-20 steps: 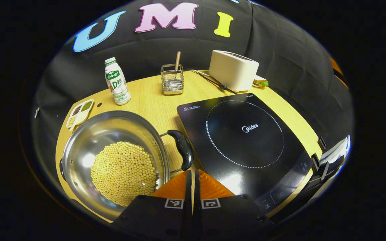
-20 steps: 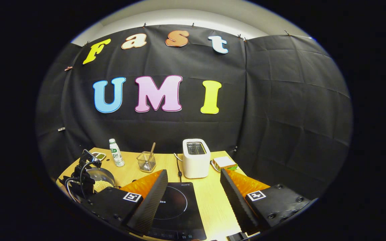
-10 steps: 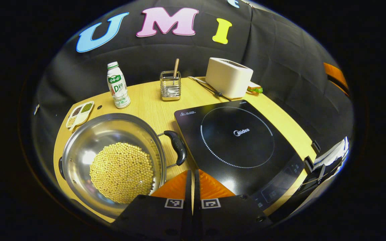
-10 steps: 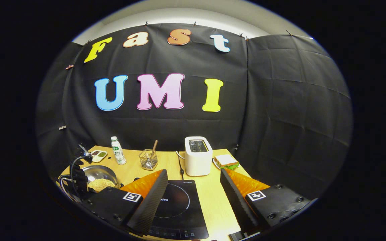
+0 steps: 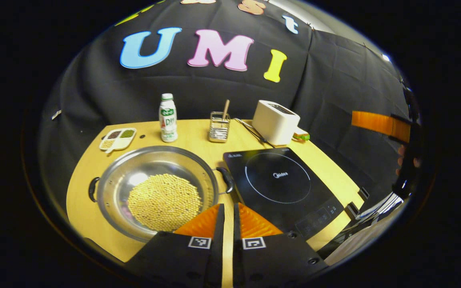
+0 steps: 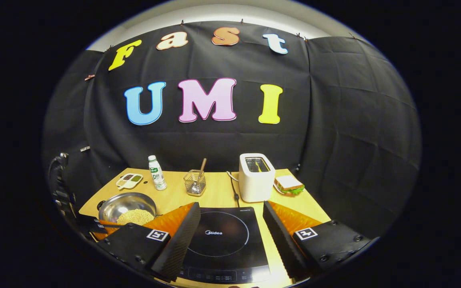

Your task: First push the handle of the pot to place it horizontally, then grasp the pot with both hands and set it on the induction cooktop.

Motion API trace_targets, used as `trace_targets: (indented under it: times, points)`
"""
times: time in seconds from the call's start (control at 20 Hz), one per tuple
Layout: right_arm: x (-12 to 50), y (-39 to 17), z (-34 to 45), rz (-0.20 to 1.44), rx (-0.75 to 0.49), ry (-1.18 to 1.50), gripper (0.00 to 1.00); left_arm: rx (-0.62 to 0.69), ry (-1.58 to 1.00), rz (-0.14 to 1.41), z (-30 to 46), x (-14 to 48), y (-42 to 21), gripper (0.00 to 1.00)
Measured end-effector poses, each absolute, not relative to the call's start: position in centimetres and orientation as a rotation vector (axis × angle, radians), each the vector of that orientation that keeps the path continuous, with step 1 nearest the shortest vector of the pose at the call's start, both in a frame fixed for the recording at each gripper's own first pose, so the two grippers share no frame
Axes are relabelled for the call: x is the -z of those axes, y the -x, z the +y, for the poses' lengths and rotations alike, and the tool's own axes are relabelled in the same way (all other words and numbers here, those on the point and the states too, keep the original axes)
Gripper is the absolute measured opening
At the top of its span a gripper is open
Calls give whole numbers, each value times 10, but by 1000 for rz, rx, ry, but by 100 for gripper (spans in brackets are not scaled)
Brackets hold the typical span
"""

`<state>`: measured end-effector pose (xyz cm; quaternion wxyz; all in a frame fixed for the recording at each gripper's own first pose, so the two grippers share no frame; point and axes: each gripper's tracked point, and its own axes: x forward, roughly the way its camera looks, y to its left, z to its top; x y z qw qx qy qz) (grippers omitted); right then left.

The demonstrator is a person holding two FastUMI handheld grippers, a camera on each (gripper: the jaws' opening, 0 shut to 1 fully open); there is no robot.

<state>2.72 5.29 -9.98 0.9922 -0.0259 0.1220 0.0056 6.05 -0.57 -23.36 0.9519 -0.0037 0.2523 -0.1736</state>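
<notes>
Wide steel pot of yellow beans (image 5: 156,192) left of black induction cooktop (image 5: 280,182). Handle (image 5: 227,180) looks level; next we grasp both handles. Left gripper (image 5: 227,218) pressed together, right gripper (image 6: 230,224) spread.

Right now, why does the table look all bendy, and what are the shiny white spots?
In the left gripper view the fisheye lens curves the table edge, and lamp glare gleams inside the pot and on the cooktop. In the right gripper view the table's far edge looks straighter, the cloth wall bulges, and everything is sharp.

Silver pot (image 5: 112,188), yellow beans (image 5: 162,202), black cooktop (image 5: 282,188).
</notes>
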Motion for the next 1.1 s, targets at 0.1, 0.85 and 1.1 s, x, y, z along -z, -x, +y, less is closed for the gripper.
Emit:
trace_targets:
  times: [0.1,0.85,1.1]
  points:
    - [99,-29,71,238,-38,60,98,314,48,484,14,218,-61,27]
    - [146,-76,213,419,-217,-12,98,101,-5,310,183,150,-90,95]
    - [181,-92,252,520,-265,-5,99,103,-12,332,211,165,-112,95]
